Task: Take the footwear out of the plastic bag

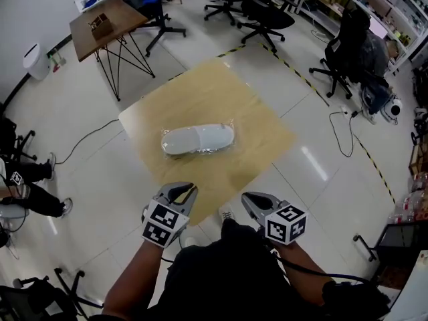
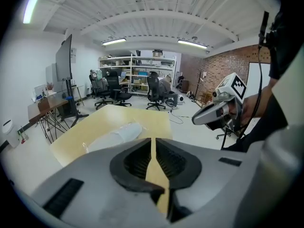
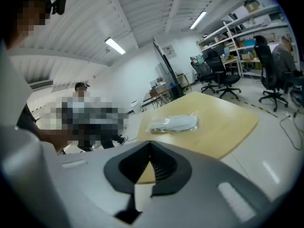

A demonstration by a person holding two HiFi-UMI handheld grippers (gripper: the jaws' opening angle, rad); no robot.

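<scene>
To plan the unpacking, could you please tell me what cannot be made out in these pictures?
- Plastic bag: its opening, too small in the head view, far off in both gripper views.
- Footwear: its kind and number, veiled by the plastic in every view.
- Table: near edge, hidden behind the left gripper in the left gripper view.

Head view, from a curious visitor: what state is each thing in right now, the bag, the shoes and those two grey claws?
plastic bag, lying flat on the table, footwear inside it.
footwear, a white pair, inside the bag, not yet taken out.
left gripper, jaws together, empty, clear of the bag.
right gripper, jaws shut, empty, clear of the bag.
</scene>
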